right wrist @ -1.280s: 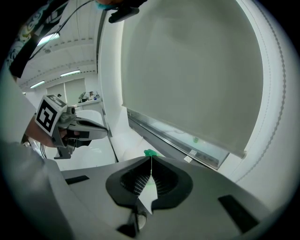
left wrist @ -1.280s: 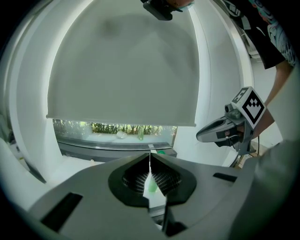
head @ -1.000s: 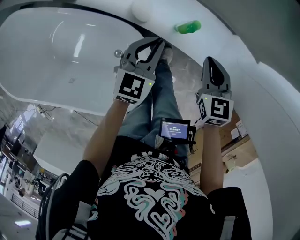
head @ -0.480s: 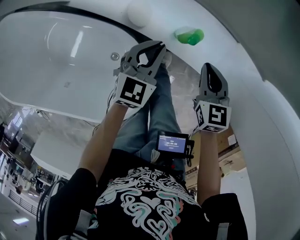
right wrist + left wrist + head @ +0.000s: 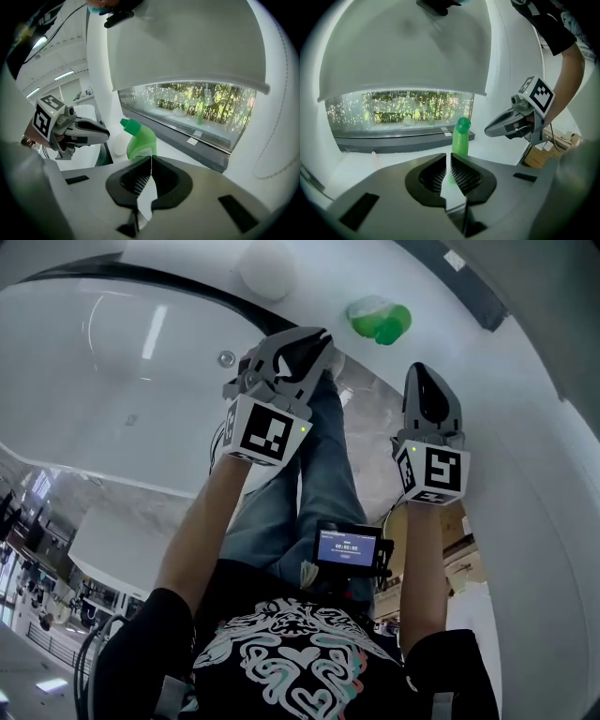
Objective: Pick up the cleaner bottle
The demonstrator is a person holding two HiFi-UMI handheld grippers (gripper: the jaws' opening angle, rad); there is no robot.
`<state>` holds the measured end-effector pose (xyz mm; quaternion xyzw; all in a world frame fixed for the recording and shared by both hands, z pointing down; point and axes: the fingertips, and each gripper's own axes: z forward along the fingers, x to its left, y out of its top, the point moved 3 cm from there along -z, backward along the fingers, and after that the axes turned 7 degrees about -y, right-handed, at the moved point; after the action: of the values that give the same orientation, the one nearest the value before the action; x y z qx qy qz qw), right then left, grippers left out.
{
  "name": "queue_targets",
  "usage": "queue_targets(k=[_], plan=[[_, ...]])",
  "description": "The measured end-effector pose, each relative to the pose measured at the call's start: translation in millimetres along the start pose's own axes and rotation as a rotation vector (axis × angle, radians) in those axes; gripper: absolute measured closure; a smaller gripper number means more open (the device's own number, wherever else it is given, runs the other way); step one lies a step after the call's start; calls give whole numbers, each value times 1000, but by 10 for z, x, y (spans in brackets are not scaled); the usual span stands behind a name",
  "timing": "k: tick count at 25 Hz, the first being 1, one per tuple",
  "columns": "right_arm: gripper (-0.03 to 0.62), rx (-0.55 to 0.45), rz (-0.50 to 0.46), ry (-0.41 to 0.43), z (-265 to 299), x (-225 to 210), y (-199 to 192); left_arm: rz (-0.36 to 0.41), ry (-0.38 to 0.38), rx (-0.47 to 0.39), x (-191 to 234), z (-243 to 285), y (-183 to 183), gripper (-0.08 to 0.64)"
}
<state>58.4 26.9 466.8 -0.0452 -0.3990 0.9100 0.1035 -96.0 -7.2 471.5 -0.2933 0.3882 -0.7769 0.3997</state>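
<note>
The green cleaner bottle stands on the white ledge of the tub, beyond both grippers. My left gripper is shut and empty, short of the bottle and to its left. The right gripper is also shut on nothing, nearer me than the bottle and slightly to its right. From the left gripper view the bottle stands upright just past the closed tips, with the right gripper off to the side. In the right gripper view the bottle shows its angled neck behind the closed tips.
A white bathtub with a round metal fitting lies at the left. A white rounded object sits on the ledge left of the bottle. A dark sill under a window runs behind. The person's legs stand below the grippers.
Both grippers have sunk toward the ledge, jaws still shut. In the head view the bottle and the white rounded object now sit lower and look larger.
</note>
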Motion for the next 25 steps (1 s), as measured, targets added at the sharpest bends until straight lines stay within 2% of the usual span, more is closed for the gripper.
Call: queue_targets(k=[6,11,16,21,23,25], plan=[[564,2,18,-17,144,-116,-64,8,-11,16,-7,124,-91,540],[563,0,20,11,216,-56,-234,12,-21,26,-64,220,-212,540],[565,1,31,28,243,-261,-194,40,-34,52,-123,438,-45,535],[564,5,39,31,259,-214,-366,50,-45,68,-166,484,-202,525],[564,6,39,34,284,-209,-385,54,-55,79,-161,524,-235,507],[563,8,37,37,281,-367,-299,60,-75,99,-193,661,-111,445]])
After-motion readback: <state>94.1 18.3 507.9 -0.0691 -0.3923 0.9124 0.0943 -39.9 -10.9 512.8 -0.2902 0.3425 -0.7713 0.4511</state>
